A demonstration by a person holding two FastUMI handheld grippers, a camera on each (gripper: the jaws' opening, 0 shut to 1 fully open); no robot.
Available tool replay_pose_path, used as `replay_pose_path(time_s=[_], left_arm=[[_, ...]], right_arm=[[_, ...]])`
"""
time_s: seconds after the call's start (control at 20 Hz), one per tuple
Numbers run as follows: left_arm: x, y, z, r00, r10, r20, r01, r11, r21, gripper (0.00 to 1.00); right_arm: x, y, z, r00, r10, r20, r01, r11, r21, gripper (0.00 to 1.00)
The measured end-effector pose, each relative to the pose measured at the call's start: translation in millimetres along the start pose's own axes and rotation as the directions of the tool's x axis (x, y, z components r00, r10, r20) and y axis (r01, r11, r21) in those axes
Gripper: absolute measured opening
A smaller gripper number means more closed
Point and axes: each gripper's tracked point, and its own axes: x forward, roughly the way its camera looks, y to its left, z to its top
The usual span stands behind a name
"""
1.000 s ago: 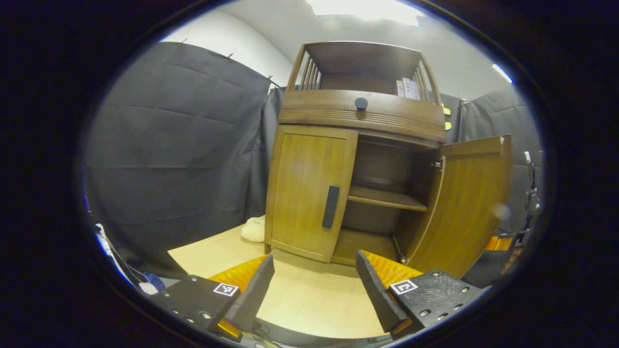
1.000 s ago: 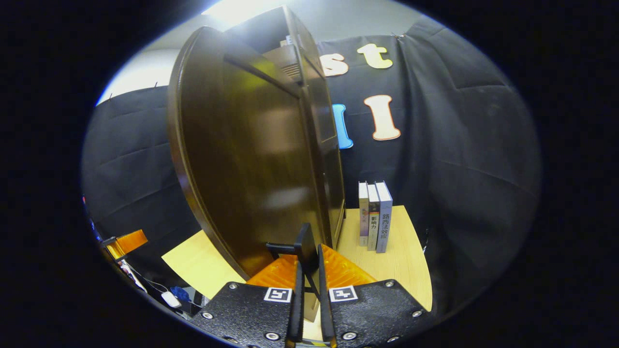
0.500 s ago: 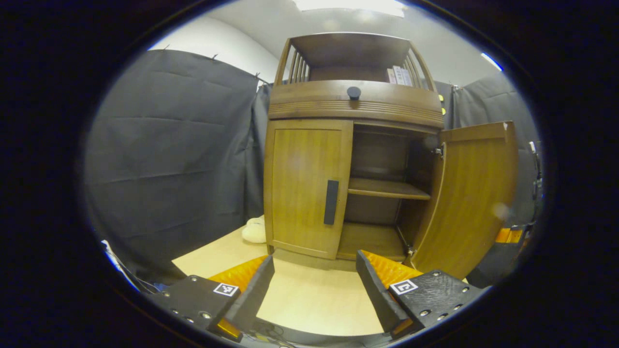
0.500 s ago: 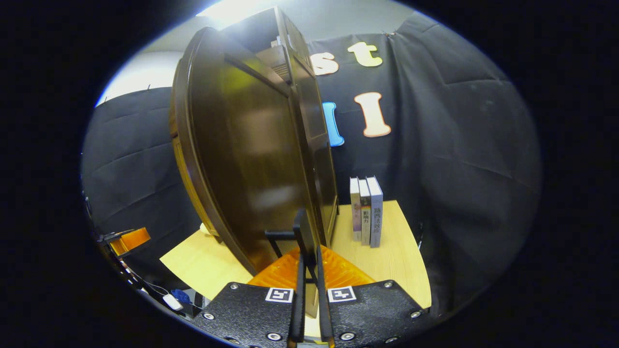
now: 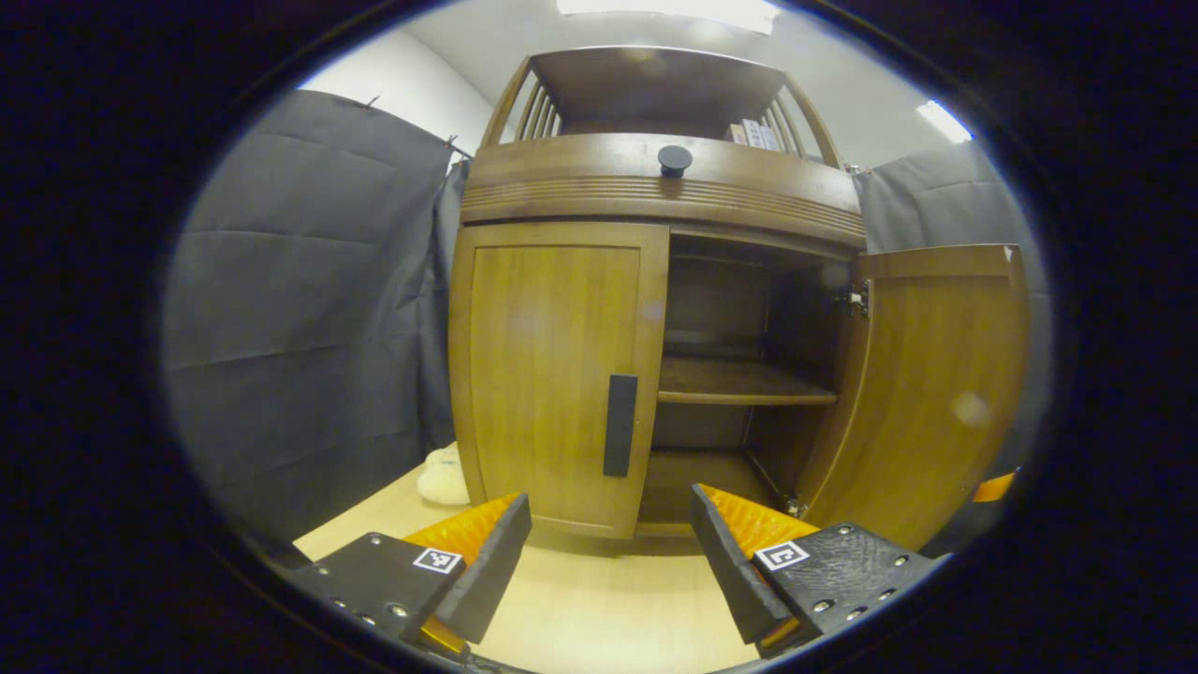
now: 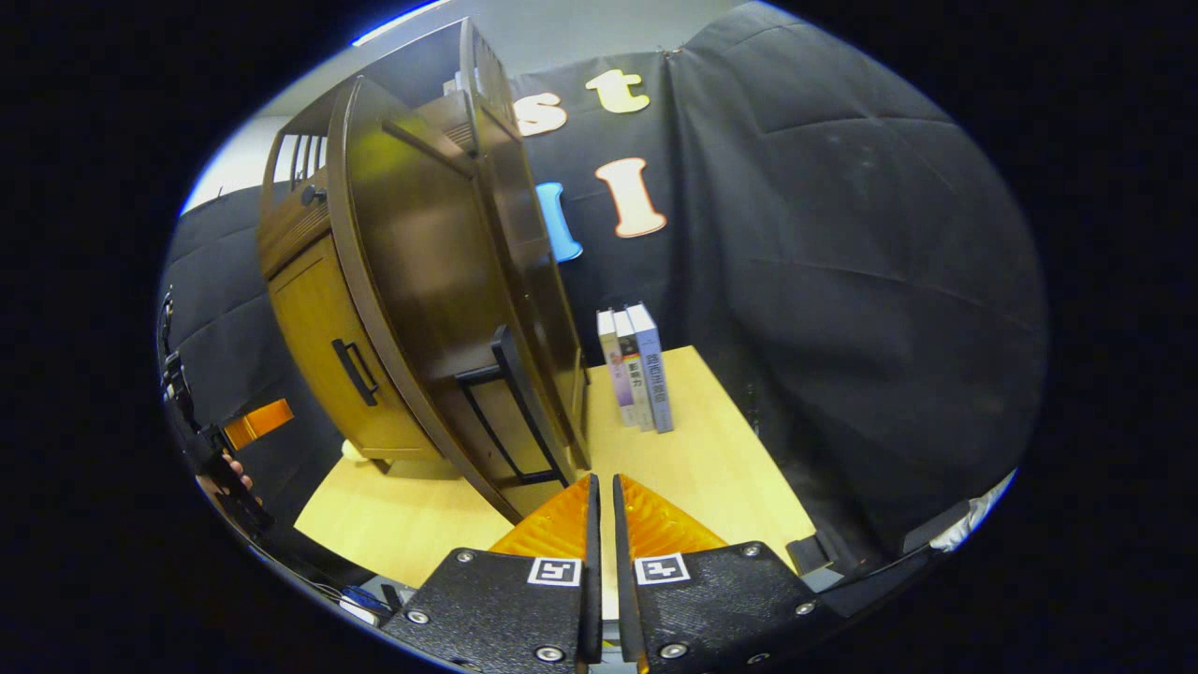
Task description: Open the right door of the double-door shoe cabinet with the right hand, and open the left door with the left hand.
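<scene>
Wooden shoe cabinet [image 5: 655,187], right door [image 5: 927,393] ajar

Bright ceiling light [image 5: 664,9], glare on door [image 6: 412,215], fisheye-bent edges.

Recording booth staged as a home corner, black cloth walls [image 5: 299,309] at 9 o'clock, brown wooden double-door shoe cabinet [image 5: 562,374] on light wooden tabletop [image 6: 730,468], three upright books [image 6: 636,370] at 12 o'clock.
</scene>
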Motion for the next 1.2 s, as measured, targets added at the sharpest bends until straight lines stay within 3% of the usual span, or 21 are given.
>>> replay_pose_path(time_s=[0.25,0.55,0.85,0.95,1.15,1.2], left_arm=[[68.1,0.8,22.2,0.996,-0.082,0.031,0.081,0.996,0.035,1.00],[135.6,-6.7,24.7,0.986,-0.167,0.021,0.166,0.985,0.039,1.00],[179.8,-17.3,18.8,0.980,-0.201,0.006,0.201,0.978,0.062,0.97],[186.0,-16.4,14.4,0.977,-0.212,0.002,0.212,0.976,0.045,1.00],[200.0,-18.5,1.0,0.973,-0.232,-0.020,0.232,0.972,0.034,0.56],[197.0,-21.1,2.2,0.971,-0.238,-0.009,0.238,0.971,0.029,0.51]], right_arm=[[-7.3,-0.6,3.3,0.996,-0.085,0.038,0.086,0.996,-0.005,0.10],[-12.9,-5.1,25.4,0.966,-0.185,0.180,0.196,0.979,-0.051,0.92],[-16.5,-1.5,30.0,0.951,-0.230,0.209,0.248,0.967,-0.065,0.92],[-18.1,5.6,27.7,0.949,-0.237,0.211,0.253,0.966,-0.052,0.92],[-15.9,17.4,25.0,0.947,-0.240,0.214,0.256,0.966,-0.047,0.92],[-16.2,21.3,25.9,0.947,-0.235,0.219,0.251,0.967,-0.048,0.92]])
